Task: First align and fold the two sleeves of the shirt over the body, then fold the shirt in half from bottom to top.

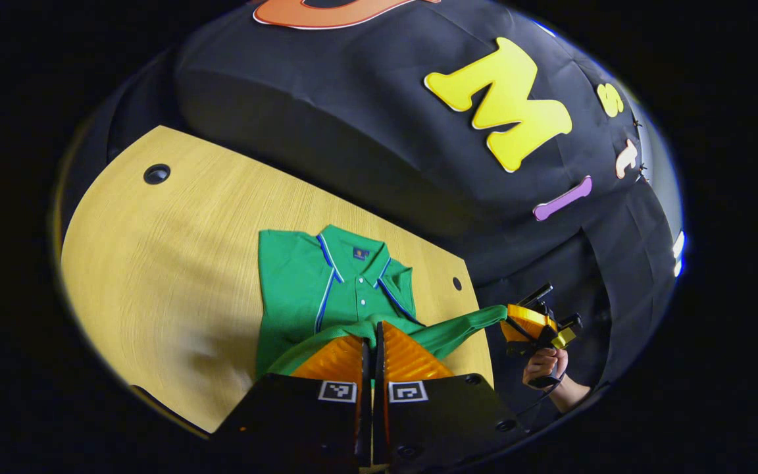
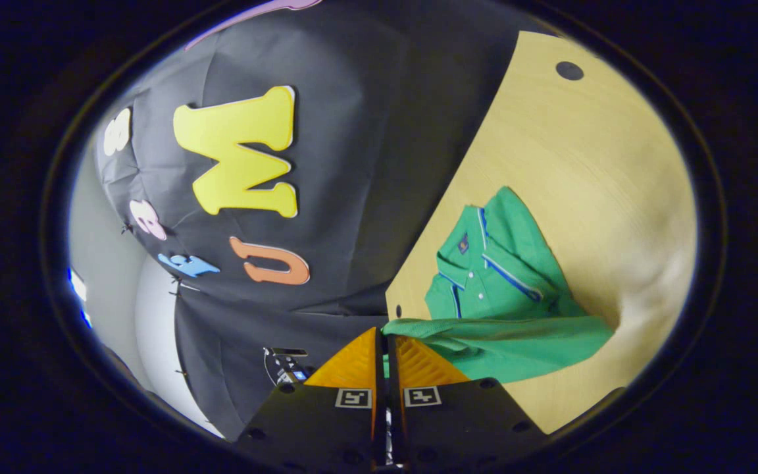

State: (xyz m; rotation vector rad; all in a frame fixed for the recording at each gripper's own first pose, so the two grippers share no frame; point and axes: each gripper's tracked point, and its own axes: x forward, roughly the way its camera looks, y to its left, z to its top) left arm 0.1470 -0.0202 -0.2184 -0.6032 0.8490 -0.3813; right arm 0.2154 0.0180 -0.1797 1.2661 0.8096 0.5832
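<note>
Here the green polo shirt lies on the pale wooden surface, collar toward the booth's black cloth wall, its placket buttoned and its collar and placket edged in blue and white piping. A small dark badge sits on the chest; whatever is written on it is too small to read.

In the left gripper view, the left tongs are pressed together on the shirt's bottom hem, with a thin strip of green fabric pinched between the two fingers. The hem is raised off the surface and stretches as a taut green band across to the right tongs, held farther off at the surface's edge by a hand. The lifted hem hangs in front of the shirt's lower body, so the collar and chest show beyond it.

In the right gripper view, the right tongs are likewise closed, with green cloth caught between their fingers at the hem's other corner. From there the folded-up lower part of the shirt runs out as a broad green band over the surface, below the collar and buttons.

Each gripper body carries a pair of small square black-and-white marker tags just behind the fingers; they hold patterns, not readable words. Two round dark holes mark the surface near its far corners.
</note>
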